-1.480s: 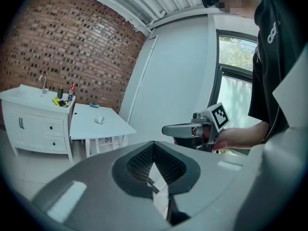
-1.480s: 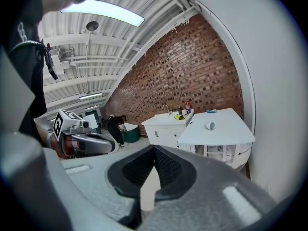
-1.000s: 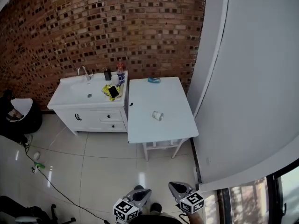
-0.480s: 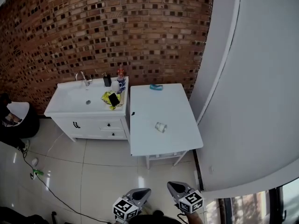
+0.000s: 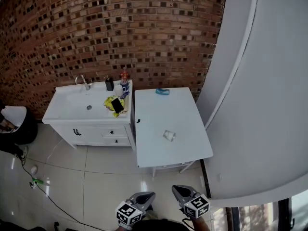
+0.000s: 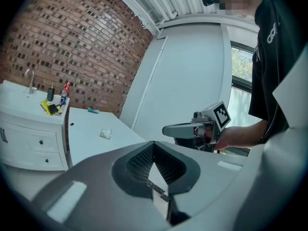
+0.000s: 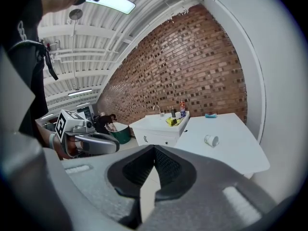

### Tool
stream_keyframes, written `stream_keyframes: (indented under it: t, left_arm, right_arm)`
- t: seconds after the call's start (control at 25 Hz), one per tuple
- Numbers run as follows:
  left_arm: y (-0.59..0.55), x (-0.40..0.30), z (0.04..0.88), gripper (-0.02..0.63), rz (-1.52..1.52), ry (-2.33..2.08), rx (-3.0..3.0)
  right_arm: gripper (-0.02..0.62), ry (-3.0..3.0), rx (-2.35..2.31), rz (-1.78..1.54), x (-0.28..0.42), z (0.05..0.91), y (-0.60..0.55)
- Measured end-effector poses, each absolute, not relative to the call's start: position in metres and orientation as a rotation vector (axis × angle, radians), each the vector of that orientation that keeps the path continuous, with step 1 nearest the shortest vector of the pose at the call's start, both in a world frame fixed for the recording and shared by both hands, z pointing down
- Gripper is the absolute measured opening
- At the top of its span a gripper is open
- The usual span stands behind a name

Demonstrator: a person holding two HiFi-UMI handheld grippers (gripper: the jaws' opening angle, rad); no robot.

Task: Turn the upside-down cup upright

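Note:
A small white cup [image 5: 169, 135] lies on its side near the middle of the white table [image 5: 159, 110]. It also shows in the left gripper view as the cup [image 6: 105, 134] and in the right gripper view as the cup [image 7: 211, 140]. Both grippers are far short of the table, over the tiled floor. My left gripper [image 5: 147, 196] is at the bottom of the head view, shut and empty. My right gripper [image 5: 177, 190] is beside it, its jaws together with nothing between them. Each gripper points towards the table.
A white vanity with a sink [image 5: 84, 106] stands left of the table, with a tap, bottles, a mug and a yellow cloth with a black phone [image 5: 117, 104]. A blue object [image 5: 162, 91] lies at the table's far edge. A white curved wall [image 5: 260, 105] runs along the right, and a cable crosses the floor [image 5: 57, 191].
The table and vanity have come nearer and sit lower in the head view. Both grippers have been carried forward towards the table, still shut.

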State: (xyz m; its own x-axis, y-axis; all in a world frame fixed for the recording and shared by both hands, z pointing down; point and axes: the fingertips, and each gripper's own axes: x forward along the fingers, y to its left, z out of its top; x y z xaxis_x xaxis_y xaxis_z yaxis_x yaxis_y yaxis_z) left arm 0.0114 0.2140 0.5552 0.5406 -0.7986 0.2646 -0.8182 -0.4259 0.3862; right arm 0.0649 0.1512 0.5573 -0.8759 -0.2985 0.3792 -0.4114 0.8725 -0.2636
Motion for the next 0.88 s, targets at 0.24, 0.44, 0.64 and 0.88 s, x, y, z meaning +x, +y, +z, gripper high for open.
stream_keyframes:
  t: [0.24,0.44,0.64,0.88]
  left_arm:
    - [0.200,-0.009,0.559,0.015,0.042,-1.309,2.311]
    - [0.197,-0.025,0.555,0.015,0.038,-1.299,2.307]
    - [0.186,-0.025,0.560,0.015,0.042,-1.292,2.310]
    - [0.172,-0.023,0.559,0.015,0.064,-1.301,2.317]
  right_arm:
    - [-0.008,-2.730,0.532,0.493,0.044,0.559,0.140]
    - [-0.008,-2.712,0.539,0.494,0.029,0.554,0.140]
    - [-0.008,-2.708,0.554,0.466,0.028,0.556,0.131]
    - [-0.008,-2.719,0.546,0.475,0.027,0.557,0.118]
